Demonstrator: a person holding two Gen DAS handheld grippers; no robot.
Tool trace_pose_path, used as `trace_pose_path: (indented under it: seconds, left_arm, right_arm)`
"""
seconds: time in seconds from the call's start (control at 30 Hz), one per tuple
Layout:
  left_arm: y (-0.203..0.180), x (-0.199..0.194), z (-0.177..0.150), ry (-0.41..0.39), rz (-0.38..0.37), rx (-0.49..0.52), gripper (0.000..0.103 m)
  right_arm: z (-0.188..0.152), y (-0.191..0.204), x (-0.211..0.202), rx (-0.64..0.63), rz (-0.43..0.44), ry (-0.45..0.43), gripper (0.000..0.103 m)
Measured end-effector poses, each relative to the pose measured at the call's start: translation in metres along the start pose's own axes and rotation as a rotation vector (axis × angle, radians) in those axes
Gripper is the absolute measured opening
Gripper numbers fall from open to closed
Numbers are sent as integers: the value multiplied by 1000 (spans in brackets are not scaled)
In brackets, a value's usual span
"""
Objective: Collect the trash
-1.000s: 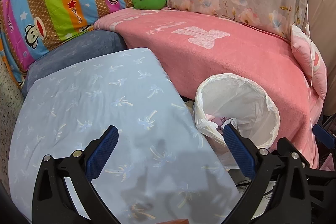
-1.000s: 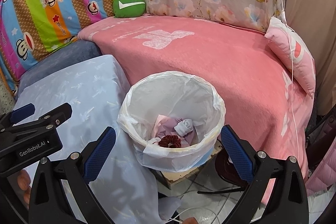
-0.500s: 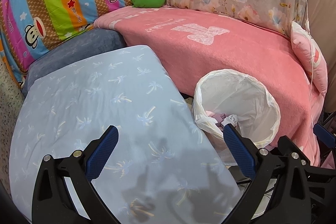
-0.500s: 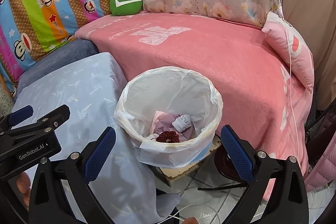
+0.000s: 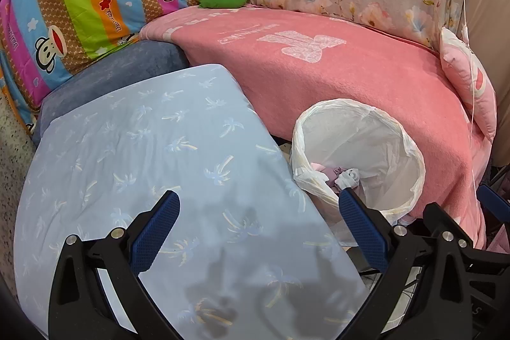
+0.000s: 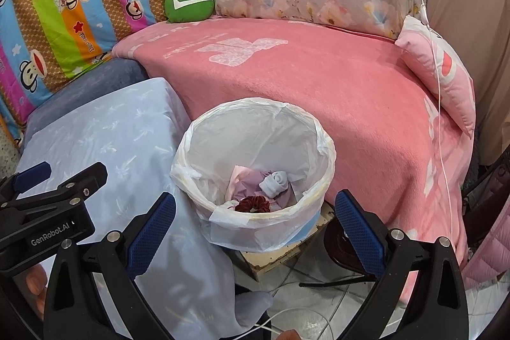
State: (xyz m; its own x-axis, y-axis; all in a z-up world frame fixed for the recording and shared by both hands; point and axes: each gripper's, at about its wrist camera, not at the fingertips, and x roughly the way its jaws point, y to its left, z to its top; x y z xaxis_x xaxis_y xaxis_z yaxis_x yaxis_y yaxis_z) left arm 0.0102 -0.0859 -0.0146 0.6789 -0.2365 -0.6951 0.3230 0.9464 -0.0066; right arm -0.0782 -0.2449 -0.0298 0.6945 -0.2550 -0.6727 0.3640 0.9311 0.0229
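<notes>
Pale-blue cloth (image 5: 143, 168) lies under my left gripper (image 5: 258, 225), spread and empty. Bin (image 6: 322, 196) sits beside it; my right gripper (image 6: 255, 222), also spread, empty. Only right view shows the red scrunchie (image 6: 253, 203) inside.

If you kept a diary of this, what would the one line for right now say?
left gripper: open, empty | right gripper: open, empty | bin: holds white sock roll, dark red scrunchie | blue cloth: bare

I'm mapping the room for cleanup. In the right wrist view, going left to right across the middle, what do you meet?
Striped monkey quilt → light blue sheet → lined trash bin → pink blanket → pink pillow.
</notes>
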Motion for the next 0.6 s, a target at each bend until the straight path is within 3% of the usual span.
trace_pose_path:
  seconds: [0.6]
  left_arm:
    - [-1,2,-2,5,6,3,96]
  right_arm:
    - [-3,-3,-2,3,-8,0,97]
